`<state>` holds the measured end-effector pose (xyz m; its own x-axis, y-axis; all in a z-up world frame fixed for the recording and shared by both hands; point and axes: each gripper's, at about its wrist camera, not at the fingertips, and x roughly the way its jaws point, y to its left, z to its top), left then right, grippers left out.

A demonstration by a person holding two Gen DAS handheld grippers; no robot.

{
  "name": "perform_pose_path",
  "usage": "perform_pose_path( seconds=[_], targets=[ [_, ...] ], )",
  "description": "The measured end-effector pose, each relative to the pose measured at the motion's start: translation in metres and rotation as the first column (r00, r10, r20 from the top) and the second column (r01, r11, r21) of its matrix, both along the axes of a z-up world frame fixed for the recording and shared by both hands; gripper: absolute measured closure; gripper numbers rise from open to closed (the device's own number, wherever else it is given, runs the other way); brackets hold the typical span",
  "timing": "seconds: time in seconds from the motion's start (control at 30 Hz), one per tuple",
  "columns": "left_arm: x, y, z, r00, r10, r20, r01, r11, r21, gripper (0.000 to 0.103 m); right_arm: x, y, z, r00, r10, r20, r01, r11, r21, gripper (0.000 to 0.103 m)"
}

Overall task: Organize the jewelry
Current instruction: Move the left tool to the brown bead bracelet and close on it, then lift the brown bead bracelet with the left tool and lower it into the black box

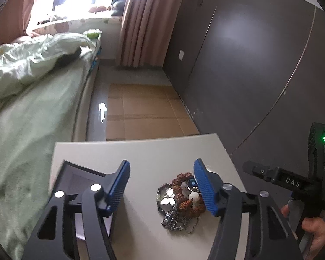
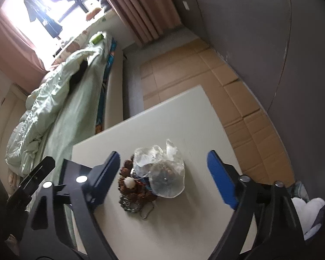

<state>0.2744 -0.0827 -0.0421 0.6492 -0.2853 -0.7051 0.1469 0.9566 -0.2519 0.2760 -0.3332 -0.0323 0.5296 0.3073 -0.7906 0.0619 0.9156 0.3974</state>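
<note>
A heap of jewelry (image 1: 179, 201) lies on a small white table (image 1: 140, 151): a brown bead bracelet (image 1: 184, 177), a dark bead string and a silver chain (image 1: 175, 221). My left gripper (image 1: 161, 188) hangs open over it, the heap near its right fingertip (image 1: 203, 190). In the right wrist view the same heap (image 2: 130, 186) shows with a crumpled clear plastic bag (image 2: 164, 173) on its right side. My right gripper (image 2: 164, 176) is open and straddles the bag and the beads without touching them.
A black open box (image 1: 75, 177) sits at the table's left corner, behind my left finger. A hand (image 1: 314, 227) holds the right gripper's black body (image 1: 292, 183) at the right. A bed with a green quilt (image 1: 21, 69) runs along the left; flattened cardboard (image 1: 145, 112) covers the floor beyond.
</note>
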Motion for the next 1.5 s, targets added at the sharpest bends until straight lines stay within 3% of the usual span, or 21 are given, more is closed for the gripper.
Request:
perform_pose_path(
  seconds=[0.23, 0.33, 0.43, 0.67, 0.77, 0.83, 0.9, 0.93, 0.97, 1.07, 1.5],
  targets=[
    [0.027, -0.016, -0.043, 0.994, -0.039, -0.101, 0.037, 0.999, -0.023, 0.049, 0.015, -0.004, -0.035, 0.996, -0.036, -0.083, 0.039, 0.999, 0.038, 0.025],
    [0.040, -0.019, -0.068, 0.982, -0.055, -0.179, 0.044, 0.997, -0.061, 0.055, 0.022, -0.005, -0.048, 0.992, -0.042, -0.120, 0.046, 0.999, 0.027, 0.025],
    [0.050, -0.025, -0.087, 0.971, -0.067, -0.229, 0.053, 0.996, -0.067, 0.056, 0.027, -0.009, -0.059, 0.986, -0.037, -0.160, 0.050, 0.996, 0.073, 0.025],
    [0.061, -0.036, -0.112, 0.944, -0.114, -0.310, 0.082, 0.990, -0.114, 0.065, 0.030, -0.016, -0.073, 0.978, -0.049, -0.205, 0.073, 0.991, 0.112, 0.027],
    [0.060, -0.040, -0.111, 0.946, -0.109, -0.305, 0.084, 0.992, -0.092, 0.067, 0.030, -0.014, -0.072, 0.978, -0.047, -0.203, 0.069, 0.993, 0.100, 0.028],
    [0.060, -0.043, -0.111, 0.941, -0.124, -0.314, 0.096, 0.990, -0.103, 0.074, 0.029, -0.012, -0.073, 0.977, -0.035, -0.210, 0.059, 0.992, 0.108, 0.046],
    [0.058, -0.045, -0.113, 0.938, -0.132, -0.321, 0.103, 0.989, -0.105, 0.077, 0.029, -0.011, -0.074, 0.976, -0.030, -0.215, 0.056, 0.992, 0.114, 0.053],
    [0.057, -0.045, -0.112, 0.940, -0.130, -0.317, 0.103, 0.990, -0.099, 0.087, 0.029, -0.010, -0.074, 0.976, -0.023, -0.218, 0.048, 0.993, 0.107, 0.067],
    [0.056, -0.045, -0.112, 0.940, -0.128, -0.316, 0.102, 0.990, -0.098, 0.088, 0.028, -0.009, -0.075, 0.975, -0.017, -0.223, 0.044, 0.993, 0.113, 0.080],
    [0.054, -0.042, -0.106, 0.943, -0.120, -0.310, 0.083, 0.988, -0.130, 0.088, 0.024, -0.010, -0.073, 0.975, -0.011, -0.221, 0.043, 0.989, 0.143, 0.098],
    [0.026, -0.027, -0.048, 0.976, -0.120, -0.184, 0.093, 0.985, -0.148, 0.088, -0.006, -0.010, -0.017, 1.000, -0.003, -0.011, 0.005, 0.980, 0.201, 0.100]
  ],
)
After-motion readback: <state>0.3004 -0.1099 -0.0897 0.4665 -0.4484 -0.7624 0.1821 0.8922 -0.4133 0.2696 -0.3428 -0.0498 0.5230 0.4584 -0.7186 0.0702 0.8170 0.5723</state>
